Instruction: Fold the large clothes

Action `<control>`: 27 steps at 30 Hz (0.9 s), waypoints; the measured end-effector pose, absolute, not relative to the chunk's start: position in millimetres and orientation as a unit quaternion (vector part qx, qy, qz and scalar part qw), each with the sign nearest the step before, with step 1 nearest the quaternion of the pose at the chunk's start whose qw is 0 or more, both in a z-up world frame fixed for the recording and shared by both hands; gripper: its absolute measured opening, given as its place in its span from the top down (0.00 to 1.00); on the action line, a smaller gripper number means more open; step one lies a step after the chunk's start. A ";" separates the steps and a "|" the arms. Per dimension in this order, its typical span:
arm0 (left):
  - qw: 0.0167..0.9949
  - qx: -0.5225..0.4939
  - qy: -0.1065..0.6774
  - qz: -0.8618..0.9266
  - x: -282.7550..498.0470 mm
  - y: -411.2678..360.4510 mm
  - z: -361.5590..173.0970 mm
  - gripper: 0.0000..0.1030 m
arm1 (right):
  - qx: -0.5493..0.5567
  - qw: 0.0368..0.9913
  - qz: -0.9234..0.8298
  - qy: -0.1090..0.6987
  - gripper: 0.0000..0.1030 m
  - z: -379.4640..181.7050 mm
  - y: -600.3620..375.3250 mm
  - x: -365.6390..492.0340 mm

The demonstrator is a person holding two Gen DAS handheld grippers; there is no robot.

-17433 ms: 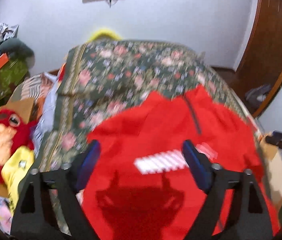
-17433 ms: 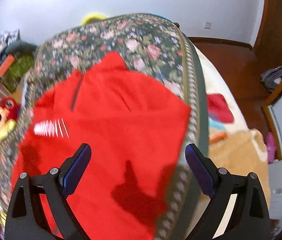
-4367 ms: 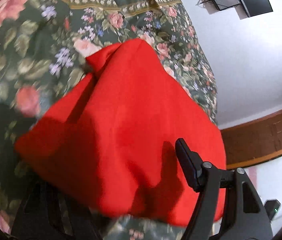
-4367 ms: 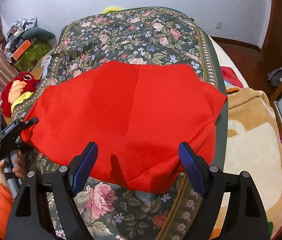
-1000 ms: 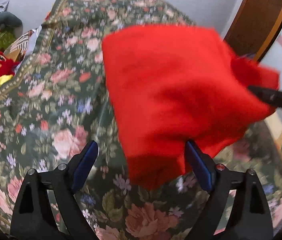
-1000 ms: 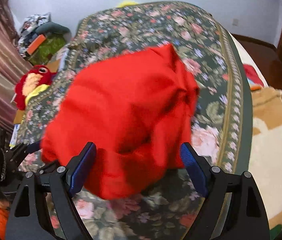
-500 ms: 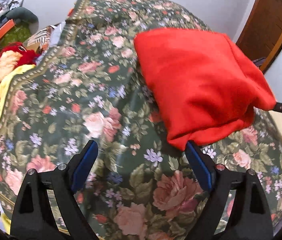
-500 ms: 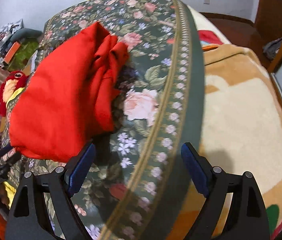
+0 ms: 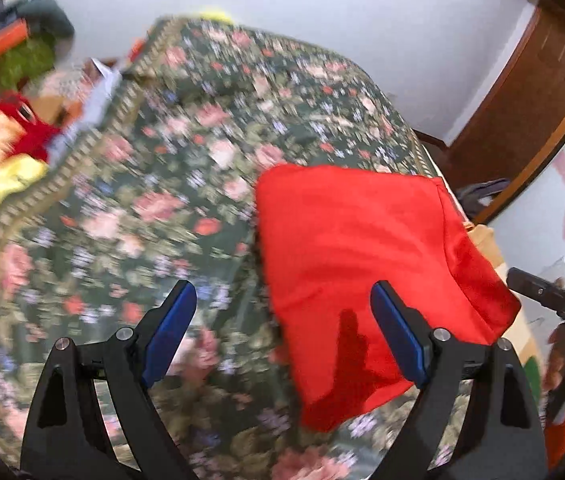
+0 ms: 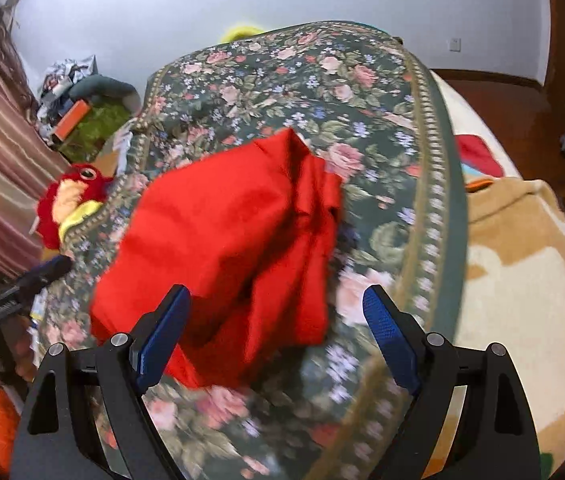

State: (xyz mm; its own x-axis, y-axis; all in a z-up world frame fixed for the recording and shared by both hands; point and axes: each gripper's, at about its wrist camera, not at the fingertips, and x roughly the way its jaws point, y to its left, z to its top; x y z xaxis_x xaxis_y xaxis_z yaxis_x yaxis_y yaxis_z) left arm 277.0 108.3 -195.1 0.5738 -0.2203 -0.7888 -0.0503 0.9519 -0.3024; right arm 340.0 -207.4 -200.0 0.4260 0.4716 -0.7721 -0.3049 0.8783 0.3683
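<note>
Red garment [image 9: 366, 248] lies folded into a compact bundle on the floral bedspread [image 9: 170, 208], toward the bed's right side as the left wrist view shows it; right wrist view shows its layered, bunched edge [image 10: 314, 216] facing the bedspread's border strip. Left hand-held gripper [image 9: 282, 340]: jaws spread wide, nothing between the pads, above the bundle's near-left edge, not touching. Right hand-held gripper [image 10: 276, 340]: also spread wide, empty, above the bundle's near end. Red and yellow plush toy [image 10: 70, 200] sits off the bed's left edge. Tan blanket [image 10: 522, 264] lies right of the bedspread. Left view is motion-blurred.
</note>
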 end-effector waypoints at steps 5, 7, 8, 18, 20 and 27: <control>0.842 -0.199 0.495 -0.081 303.8 105.7 -229.1 0.14 | 0.104 0.825 0.248 0.498 0.17 -209.9 -197.5 359.8; 0.829 -0.224 0.504 -0.091 311.5 106.7 -242.2 0.14 | 0.099 0.813 0.253 0.515 0.16 -222.7 -192.0 368.8; 0.820 -0.245 0.508 -0.100 316.2 109.0 -250.2 0.14 | 0.097 0.806 0.256 0.524 0.16 -229.6 -192.1 373.7; 0.733 -0.394 0.531 -0.159 345.2 128.0 -300.6 0.14 | 0.183 0.744 0.258 0.588 0.16 -286.6 -200.9 411.9; 0.722 -0.413 0.529 -0.170 347.7 128.9 -305.8 0.14 | 0.203 0.738 0.264 0.587 0.14 -289.1 -200.9 414.2; 0.703 -0.428 0.529 -0.205 355.6 119.3 -303.9 0.26 | 0.214 0.725 0.275 0.593 0.29 -288.4 -189.2 414.2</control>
State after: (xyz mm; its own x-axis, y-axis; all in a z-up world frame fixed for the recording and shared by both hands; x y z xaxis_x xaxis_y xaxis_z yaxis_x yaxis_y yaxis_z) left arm 355.6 119.3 -303.9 0.3557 -0.7417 -0.5686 -0.1648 0.5491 -0.8194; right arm 414.2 -189.2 -288.4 0.1443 0.6535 -0.7430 -0.1444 0.7567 0.6376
